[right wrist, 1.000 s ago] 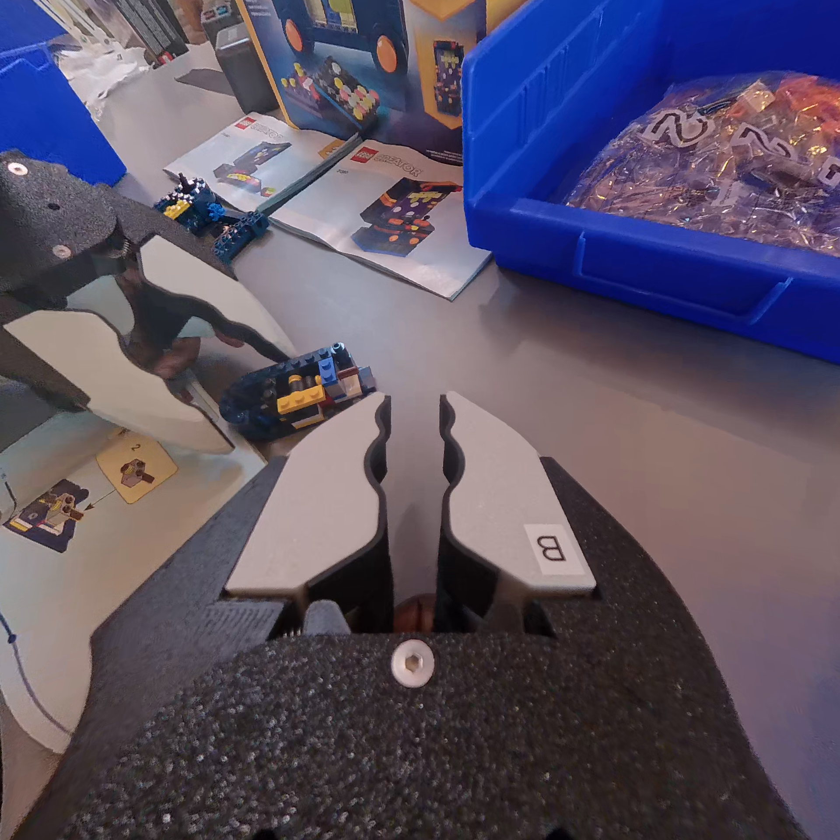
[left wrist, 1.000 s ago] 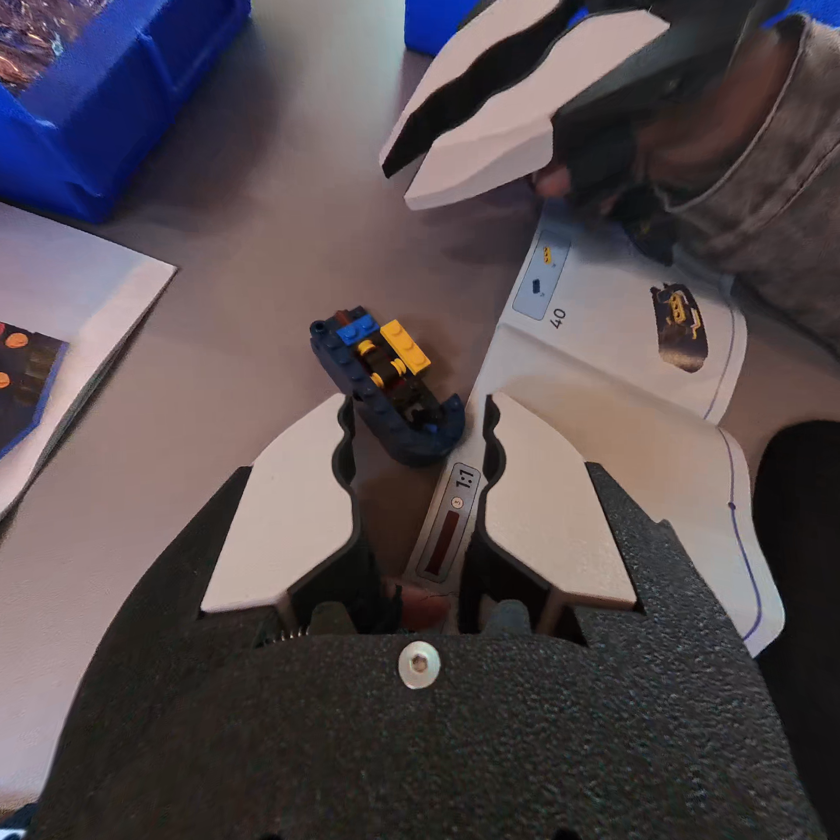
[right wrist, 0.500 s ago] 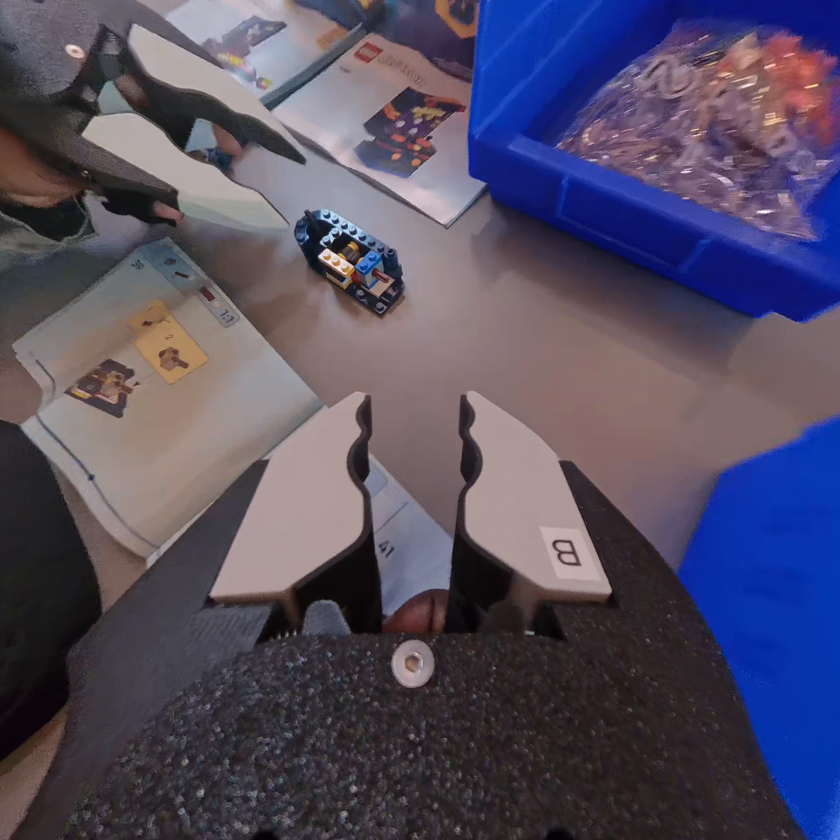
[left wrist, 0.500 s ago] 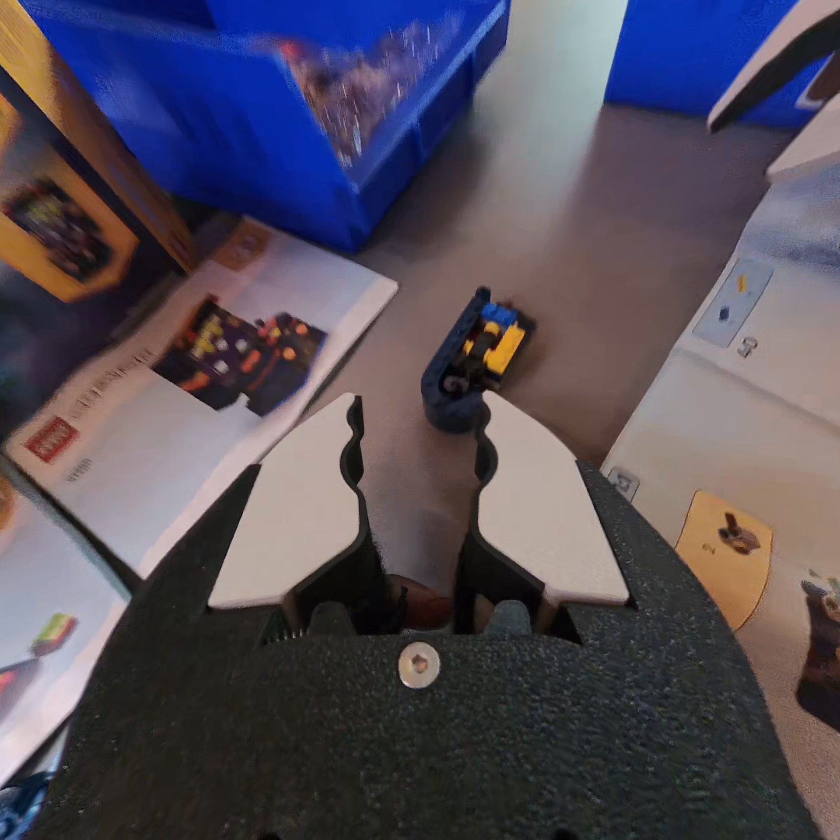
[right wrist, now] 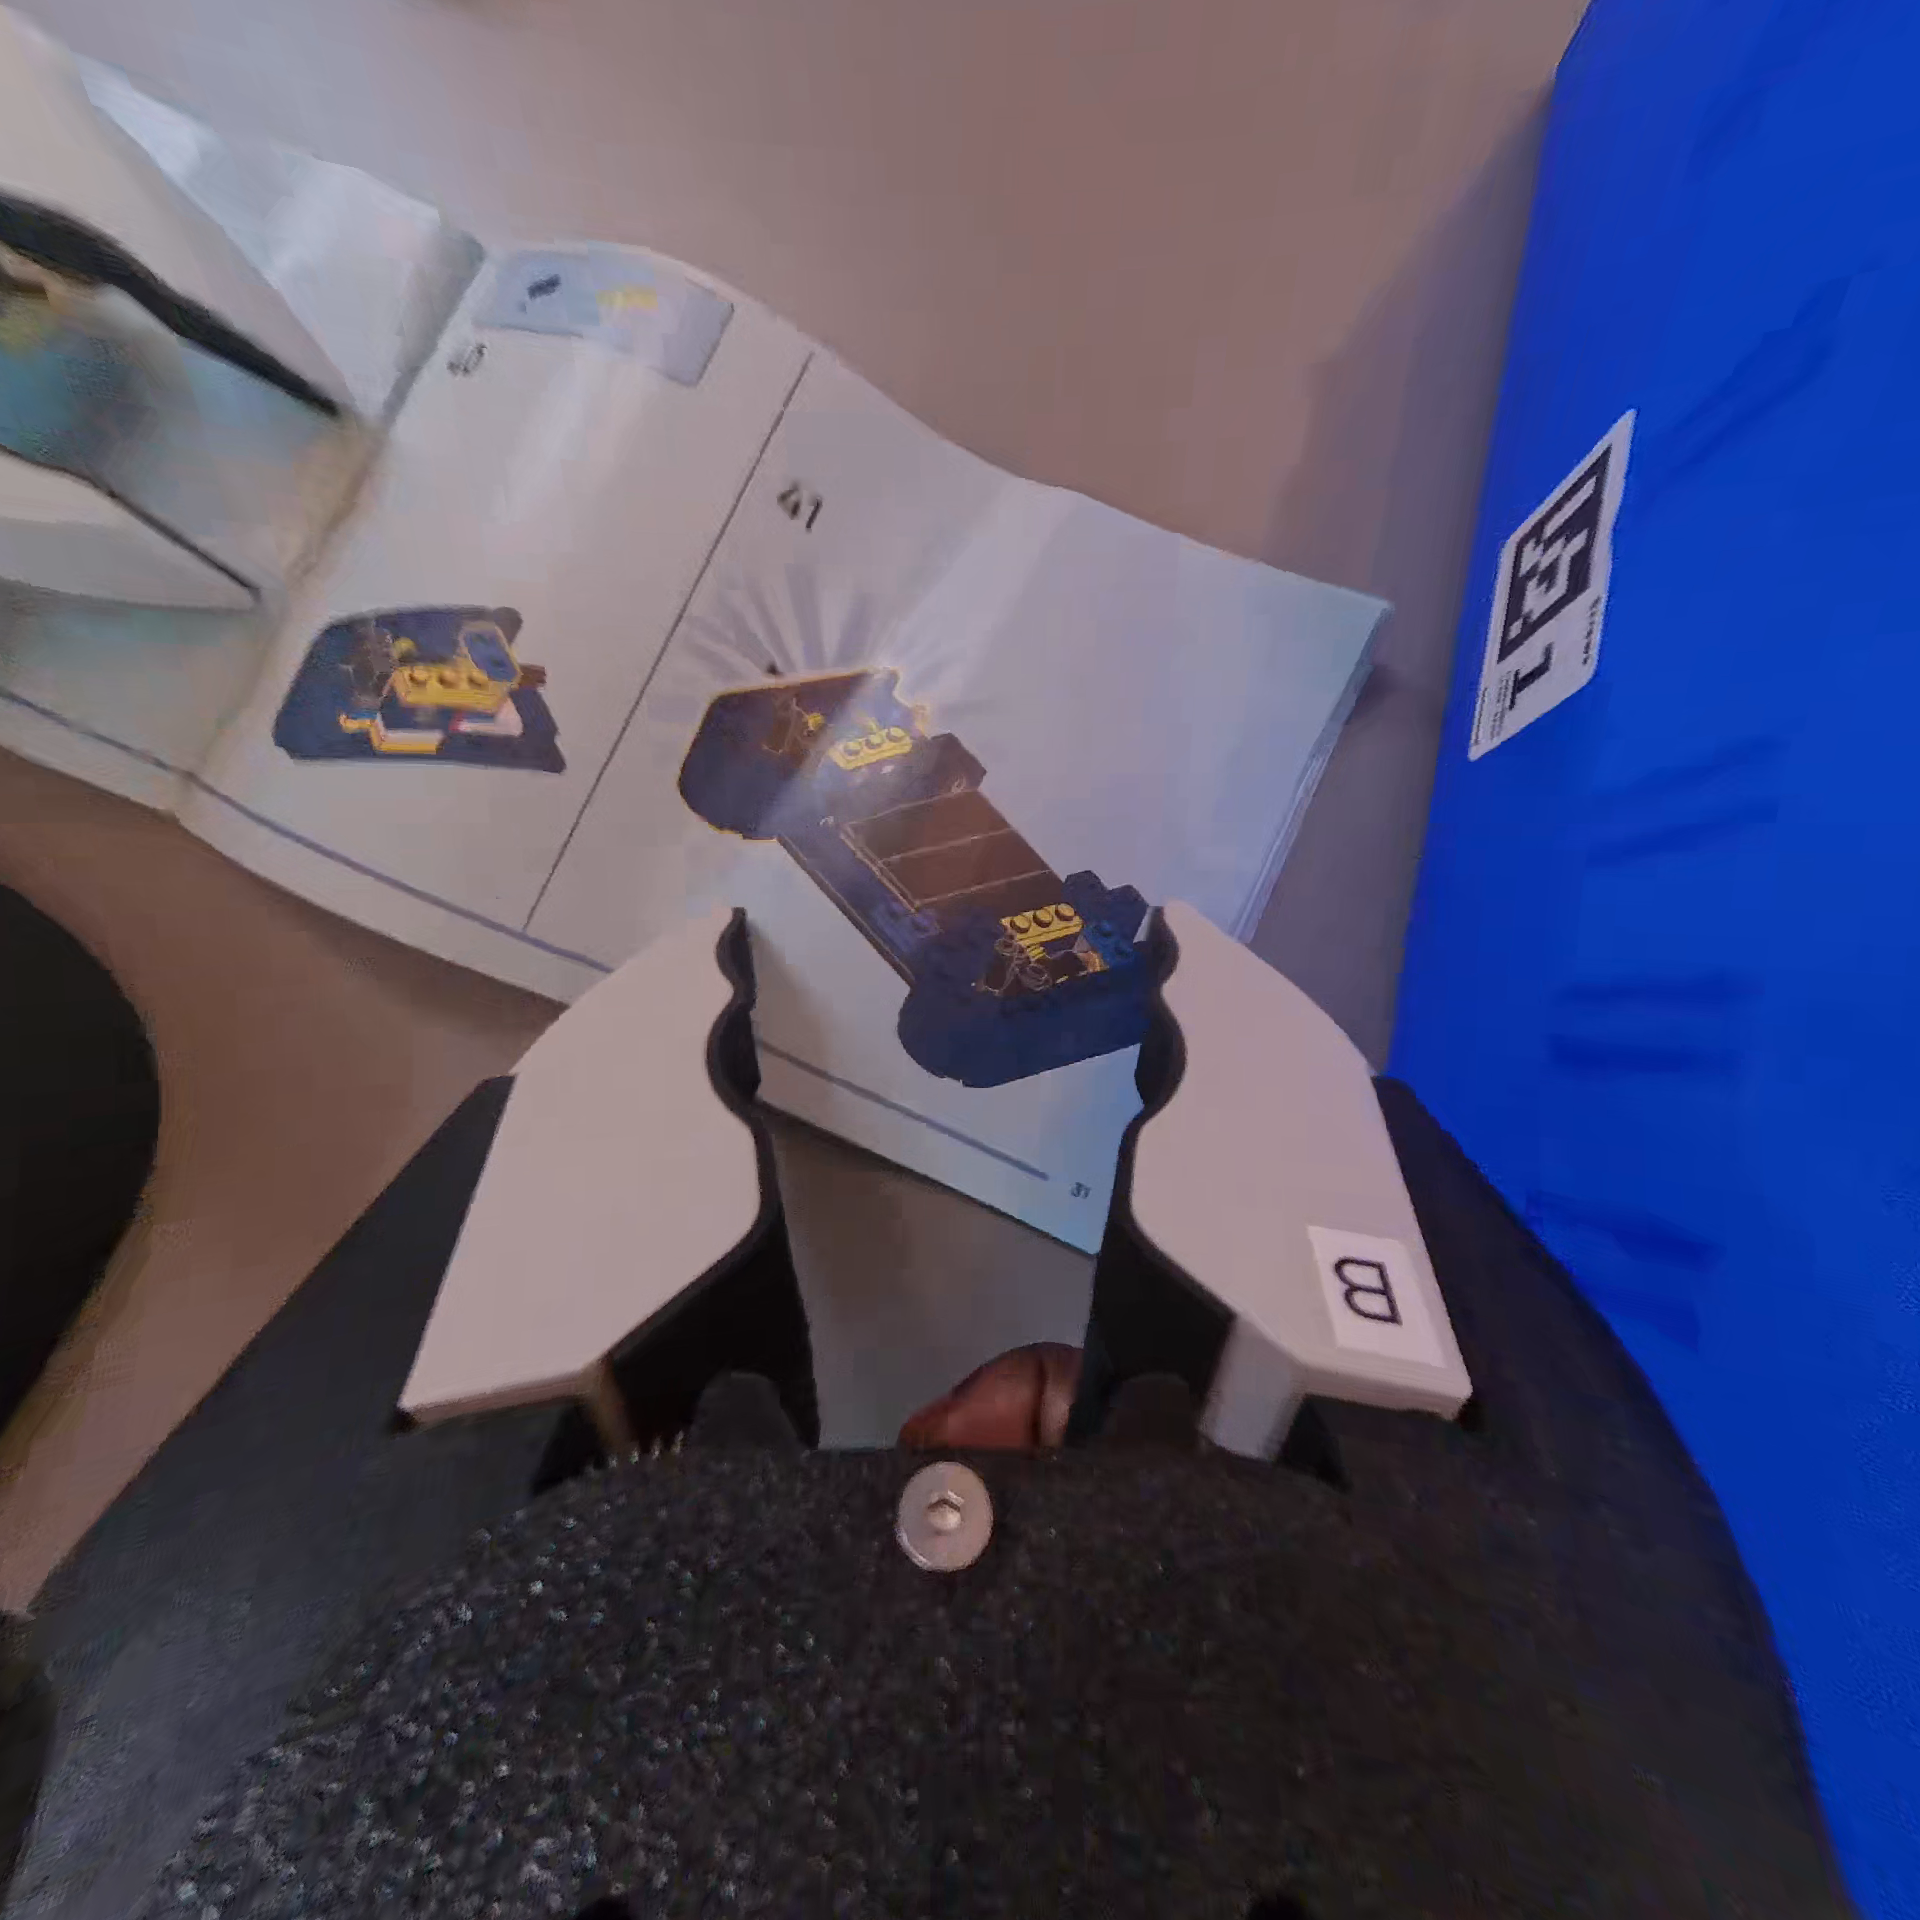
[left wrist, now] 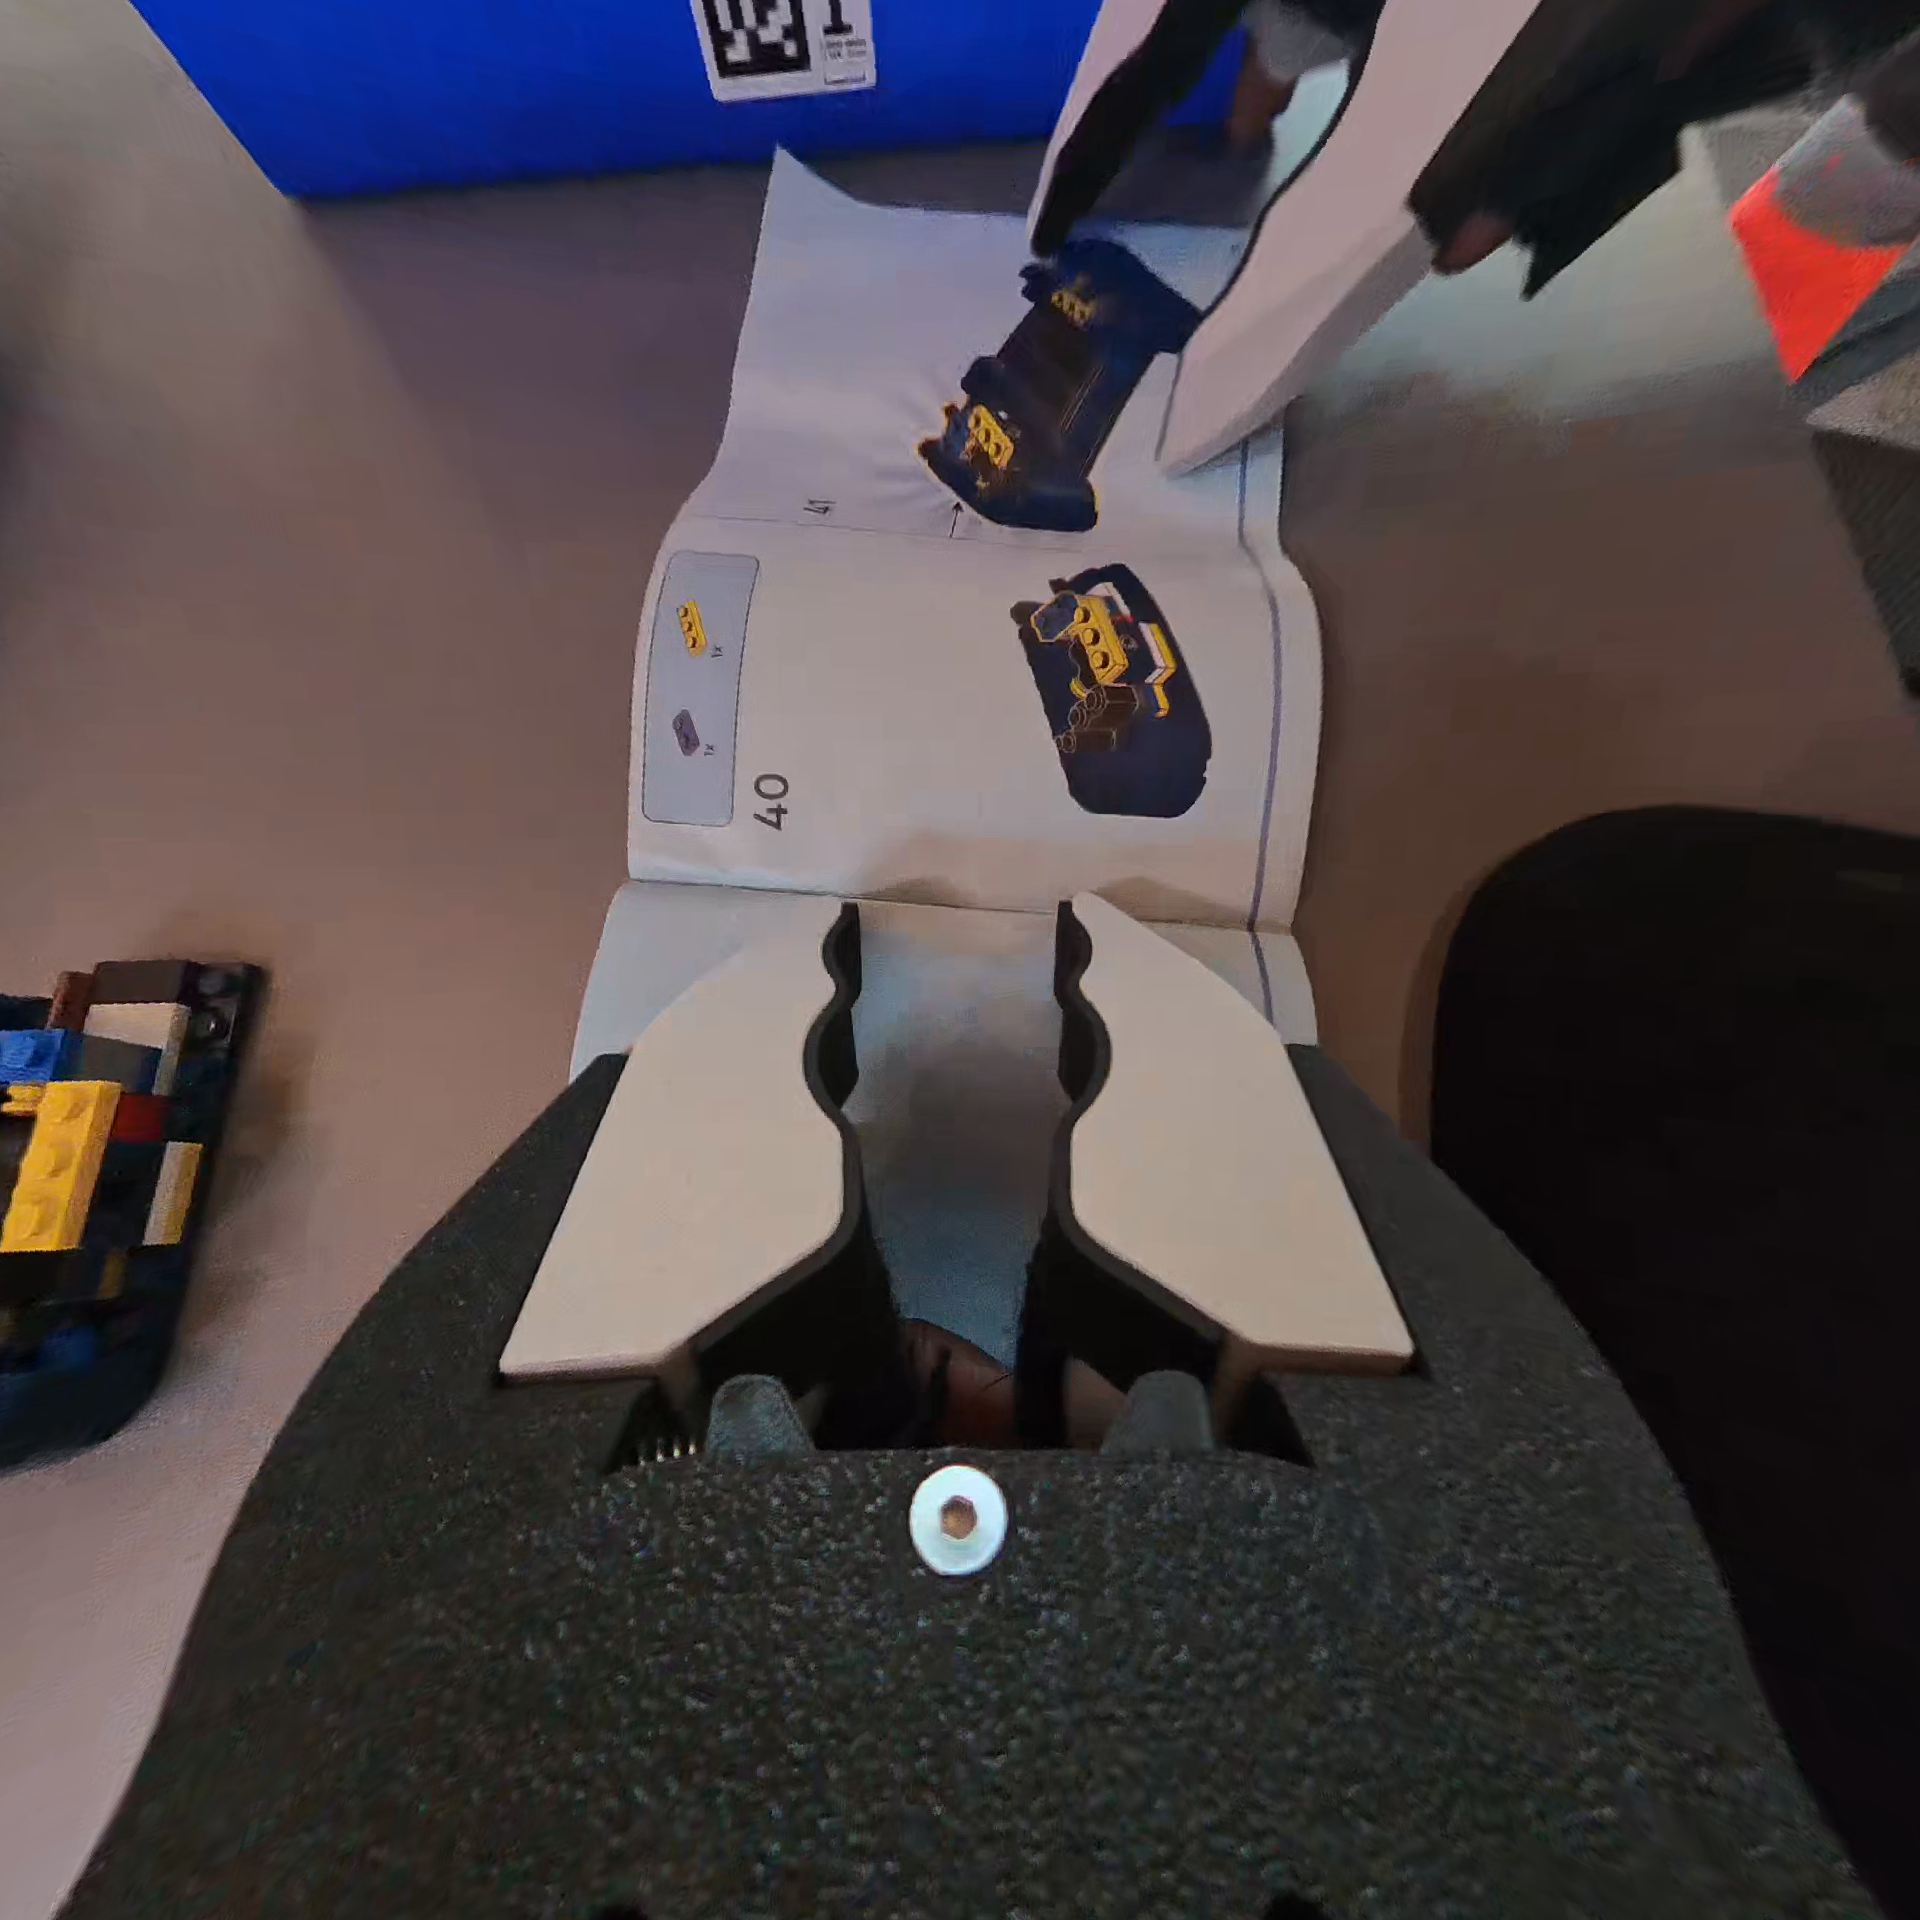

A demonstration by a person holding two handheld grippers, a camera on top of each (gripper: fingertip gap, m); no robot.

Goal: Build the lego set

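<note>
An open instruction booklet (left wrist: pixel 935 707) lies on the grey table. My left gripper (left wrist: pixel 961 930) is open and empty, its fingertips hovering over the booklet's near page by the fold. A small dark-blue brick model (left wrist: pixel 94 1174) with yellow and blue pieces sits on the table at the far left edge, apart from the gripper. My right gripper (right wrist: pixel 951 935) is wide open and empty above the booklet (right wrist: pixel 1039 623). A printed picture of a model shows between its fingers. Its white fingers (left wrist: pixel 1309 312) also show at the top right of the left wrist view.
A blue bin (right wrist: pixel 1714 727) with a square marker label stands close on the right of my right gripper; it also shows in the left wrist view (left wrist: pixel 468 83). A dark rounded shape (left wrist: pixel 1714 1247) lies to the right of the booklet.
Both grippers swung away from the brick model to the open booklet. The left jaws narrowed somewhat, on nothing. The right jaws opened wide. The model stayed on the table.
</note>
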